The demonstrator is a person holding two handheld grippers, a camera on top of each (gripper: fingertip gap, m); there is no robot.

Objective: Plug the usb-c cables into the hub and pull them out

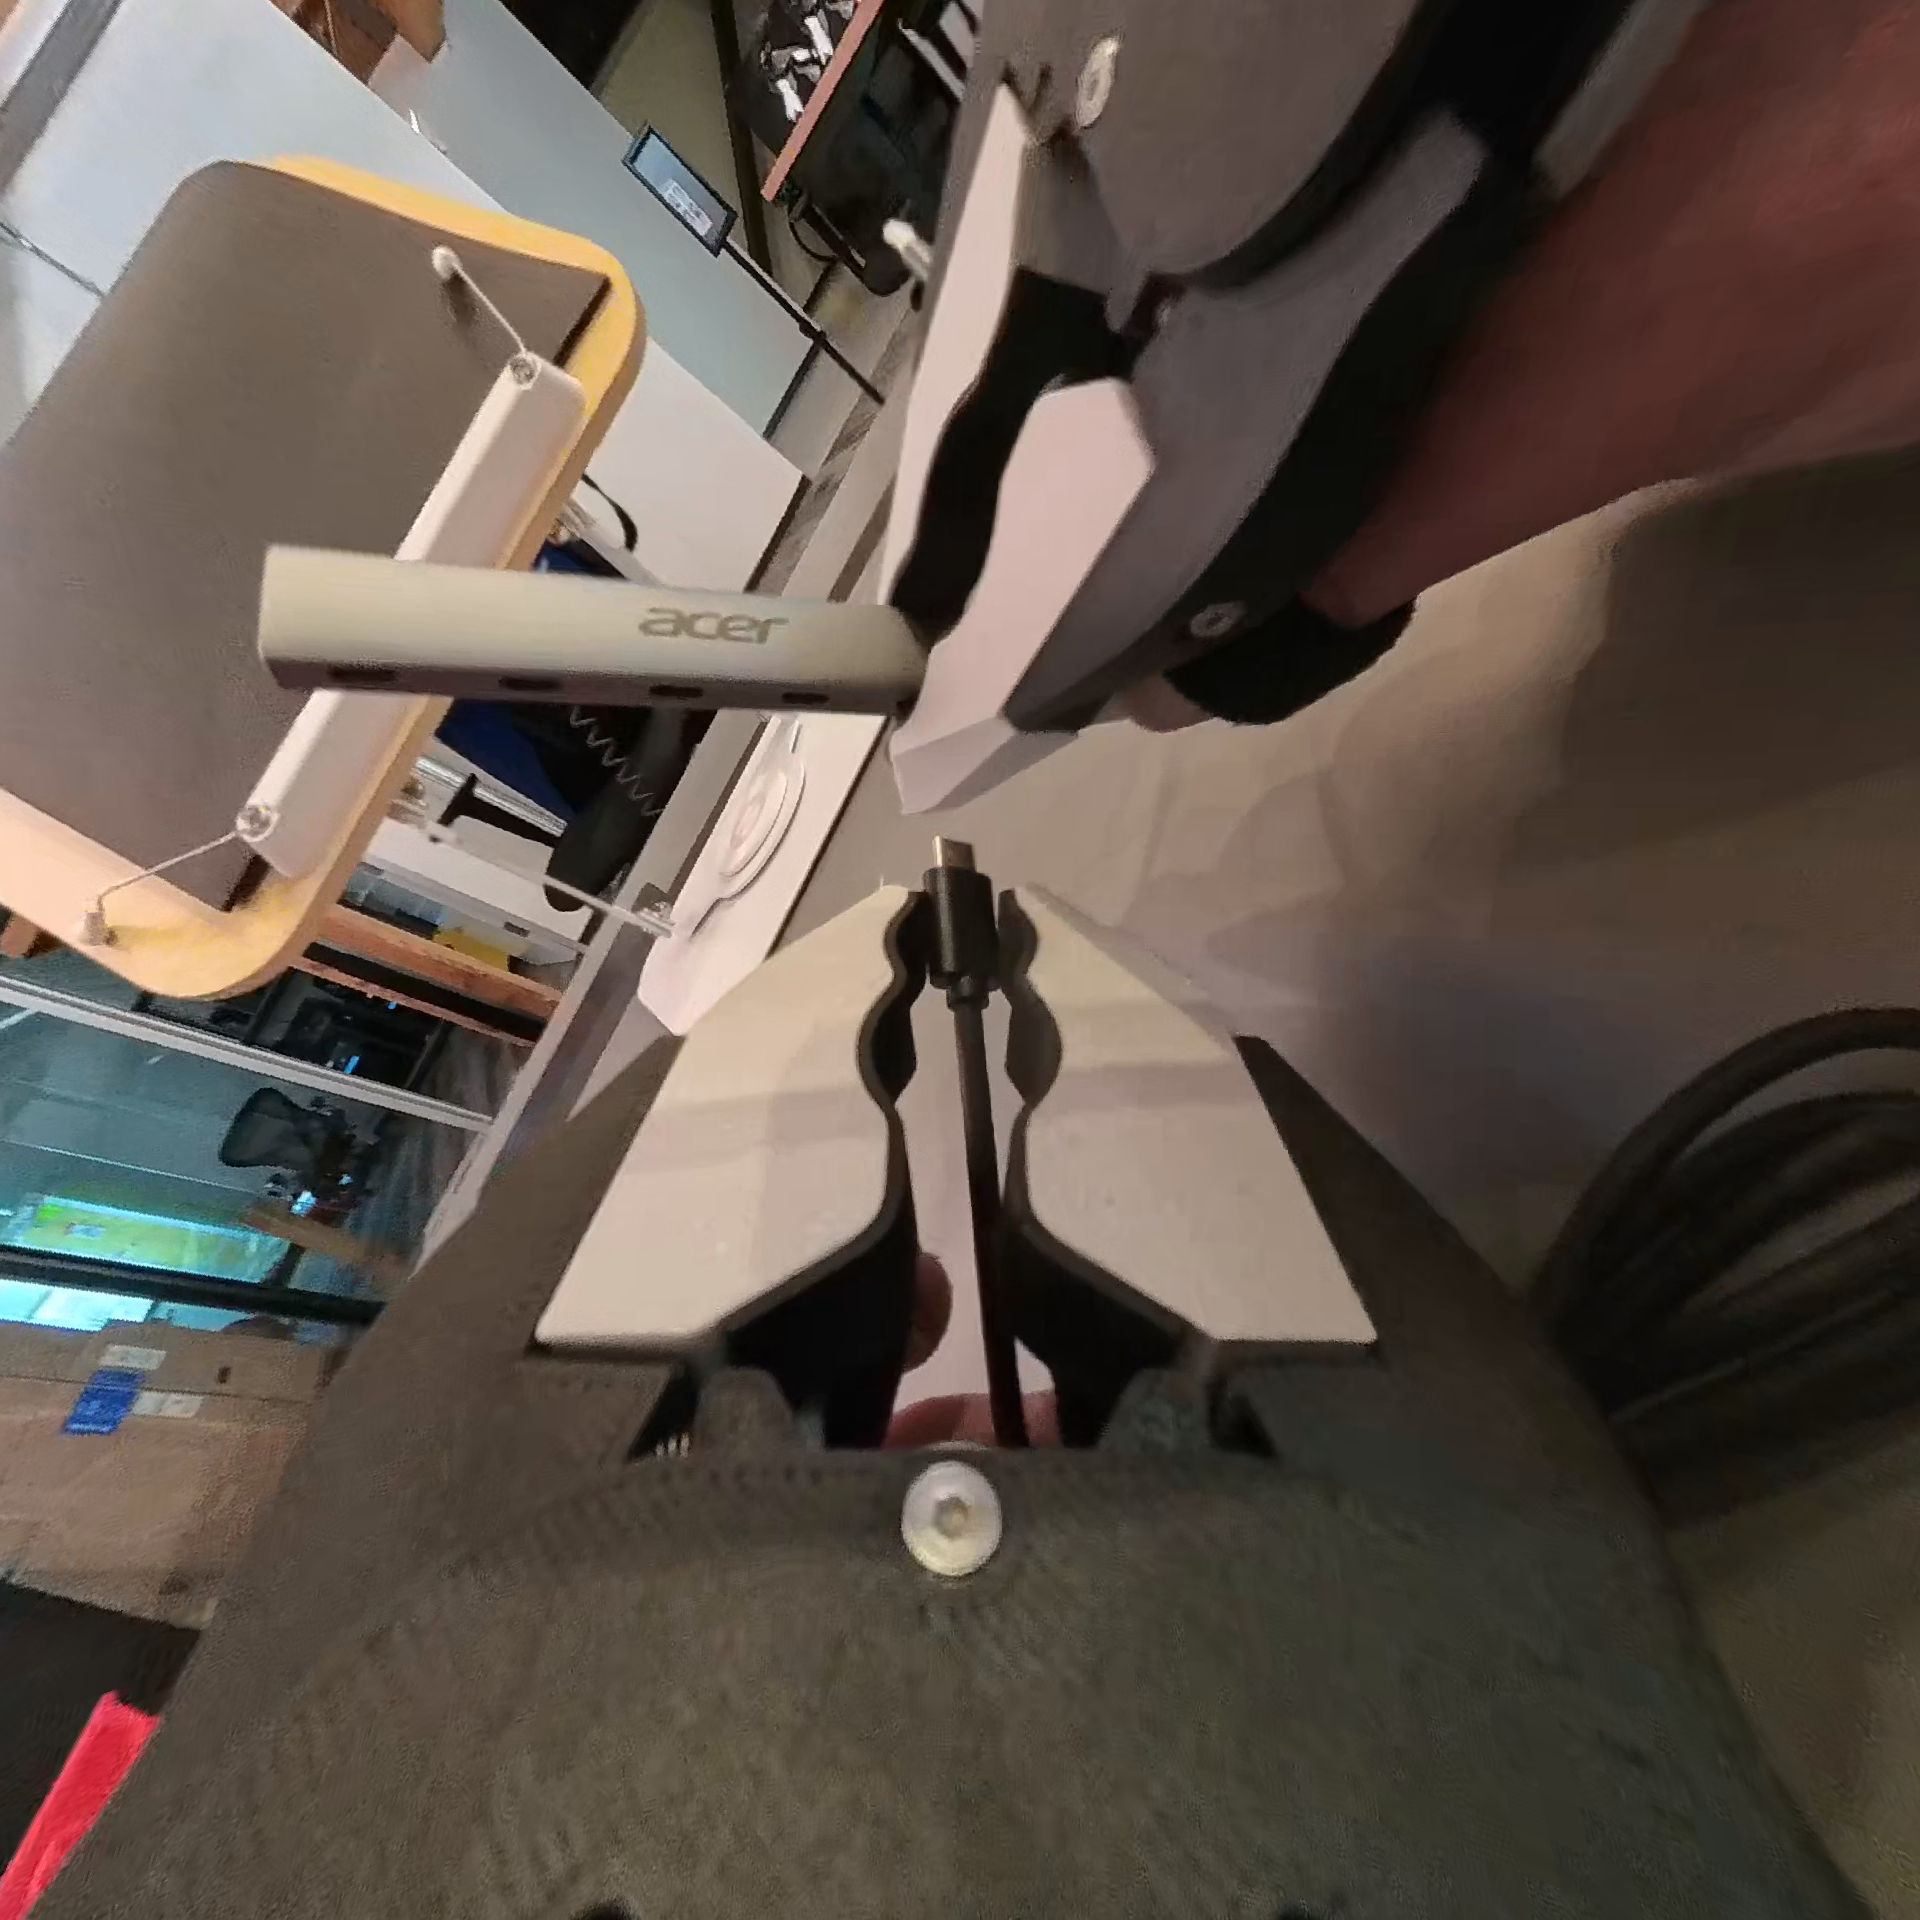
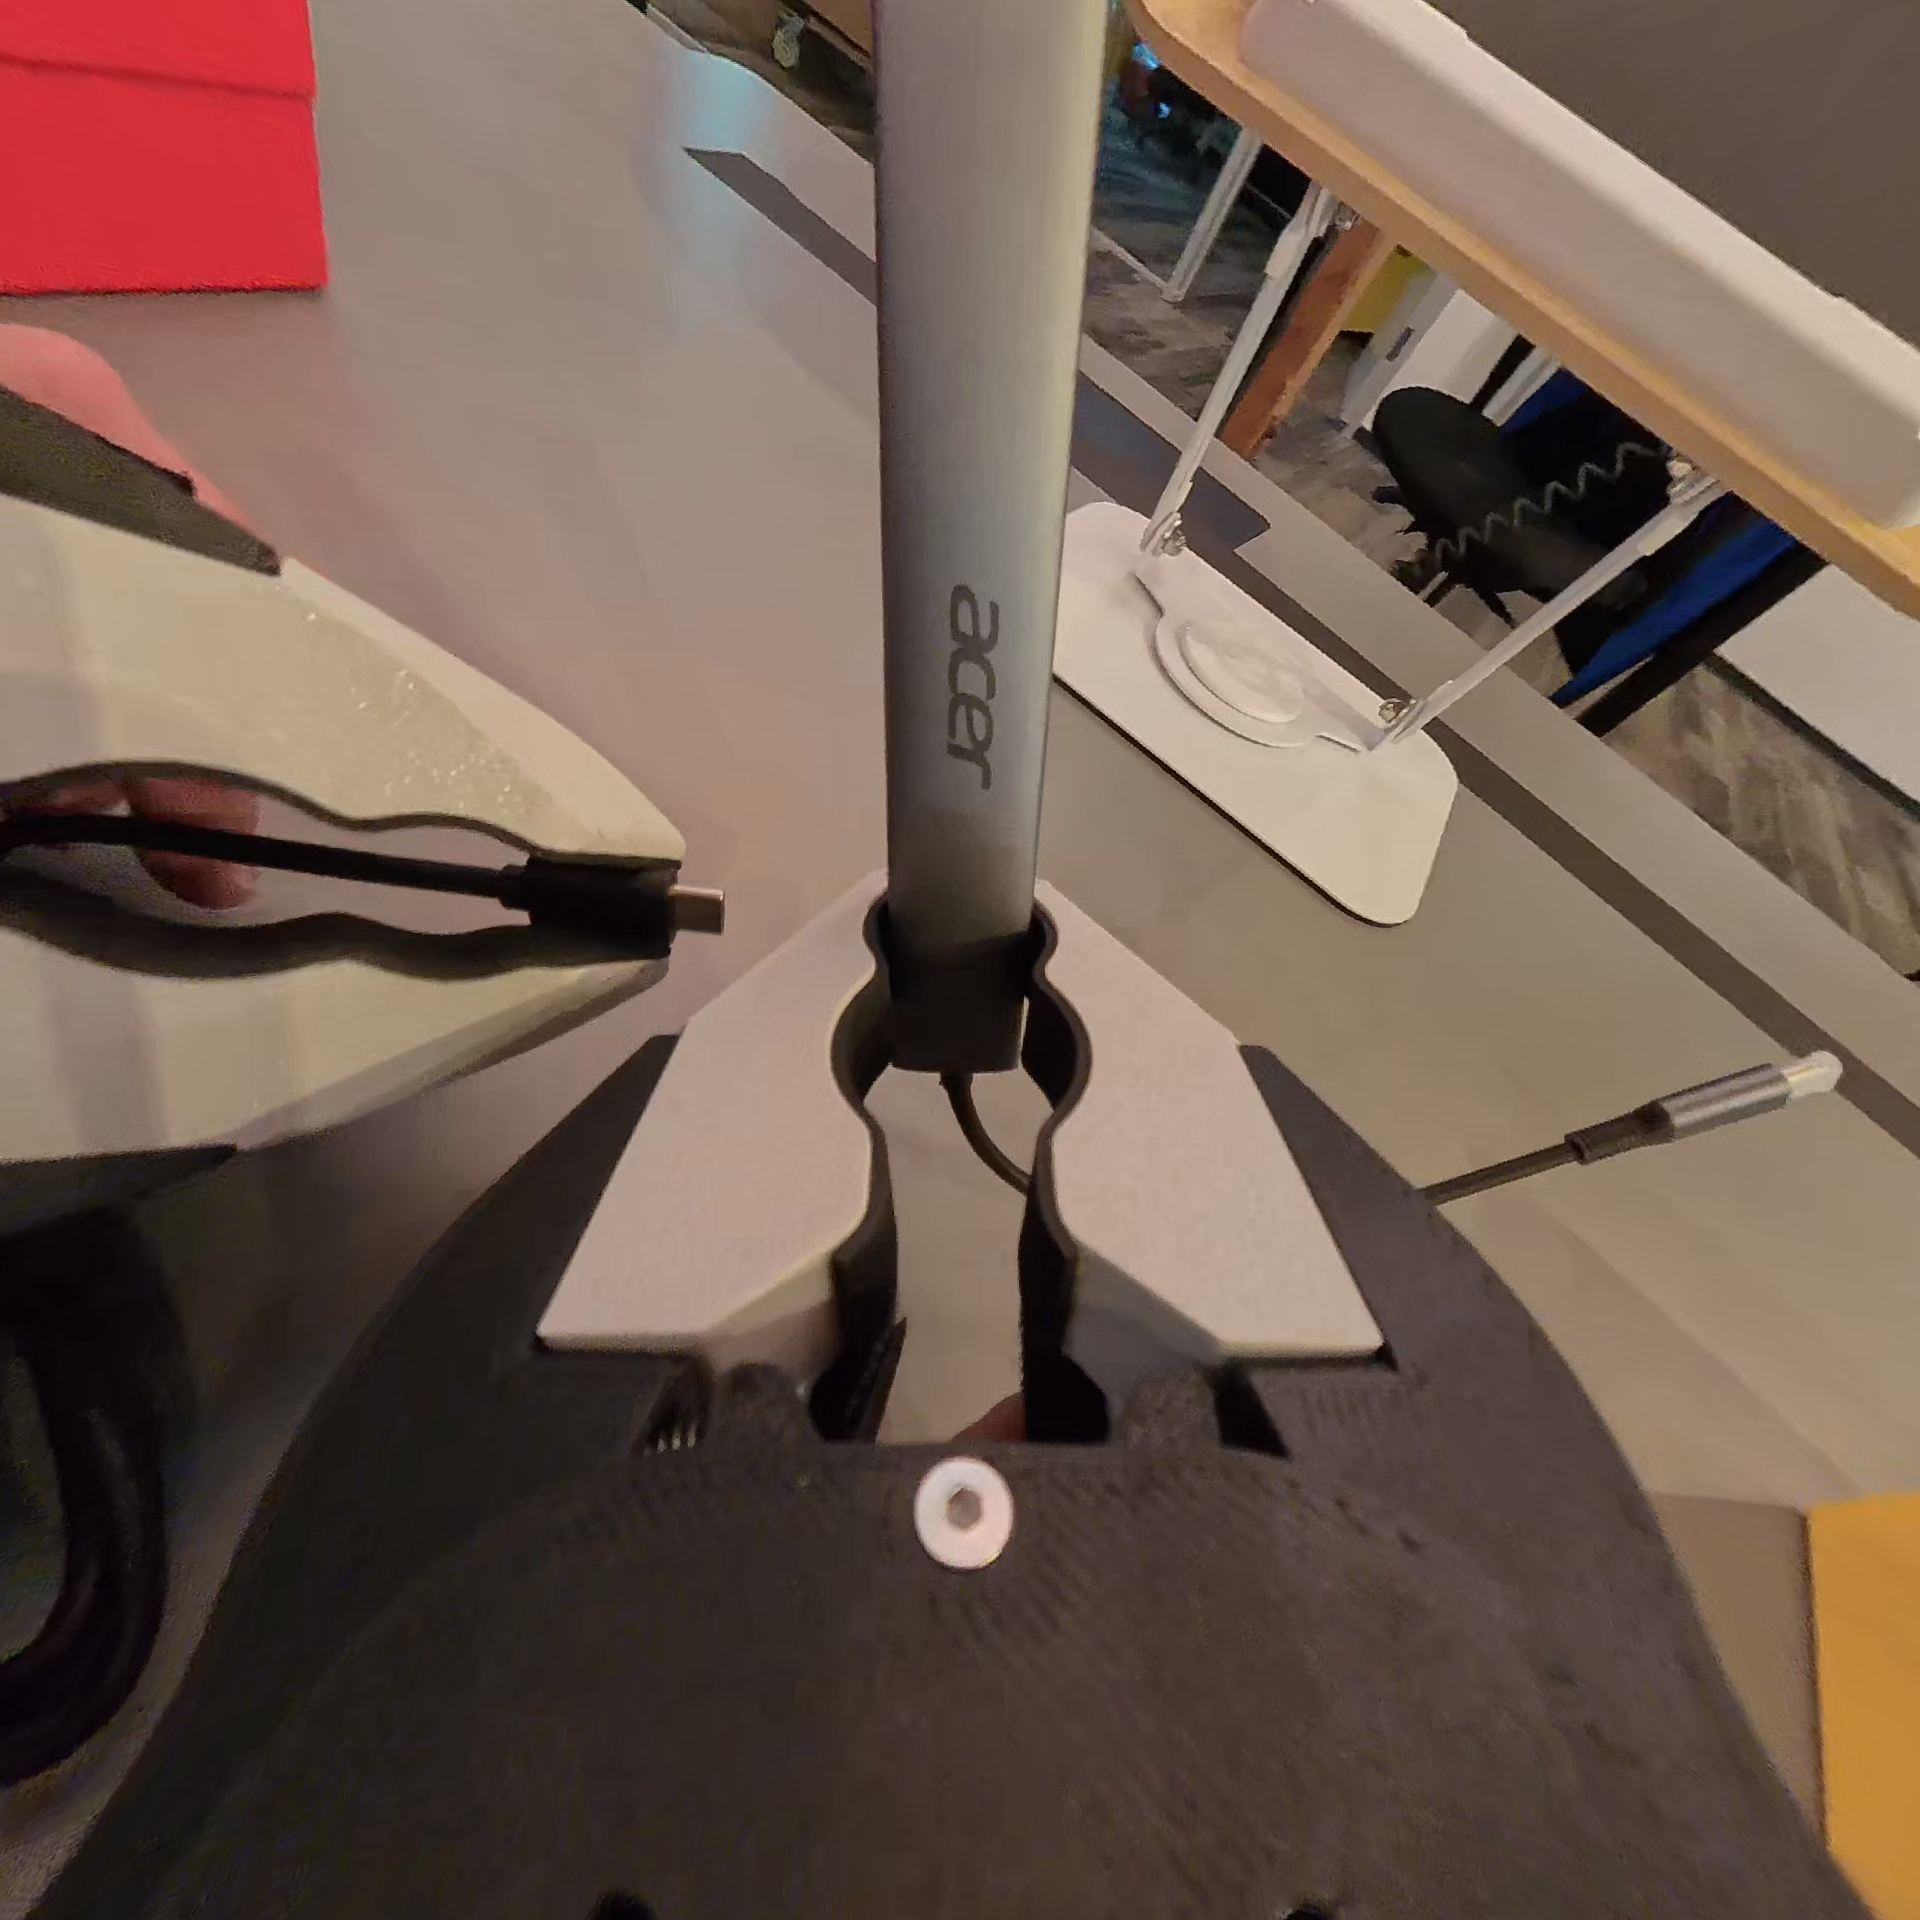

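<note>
L jaws: my left gripper (image 1: 961, 914) is clamped on the black usb-c cable (image 1: 977, 1122) w/ moulded matte plug (image 1: 954, 914); pale flat fingers w/ wavy black rubber inner edges pinch the plug body, bare metal tip pokes out past the fingertips.
R jaws: my right gripper (image 2: 961, 977) is closed on the dark end cap of the slim grey brushed-metal hub (image 2: 971, 520), held in the rounded notch of the scalloped pads; the hub sticks straight out ahead of the fingers, off the table.
Plug vs hub: apart. In left wrist view the hub (image 1: 582, 644) lies crosswise above the plug tip, its row of 4 slot-shaped ports faces me, tip points toward the end nearest the right gripper (image 1: 914, 665). In right wrist view the left gripper (image 2: 675, 904) comes in from the side, plug tip (image 2: 698, 914) near the hub's gripped end, not touching.
Hub tail: thin black lead curls out of the cap betw. the right fingers.
2nd connector: grey metal-sleeved plug w/ translucent cap (image 2: 1725, 1096) on a thin dark cord, lying on the smooth grey table (image 2: 520, 468) to the right.
Beyond: white flat-base stand (image 2: 1299, 790) w/ wire legs carrying a wood-rimmed dark board (image 1: 260, 468); red textured mat (image 2: 156, 145) at the far left; coiled thick black cable (image 1: 1745, 1226) beside me.
</note>
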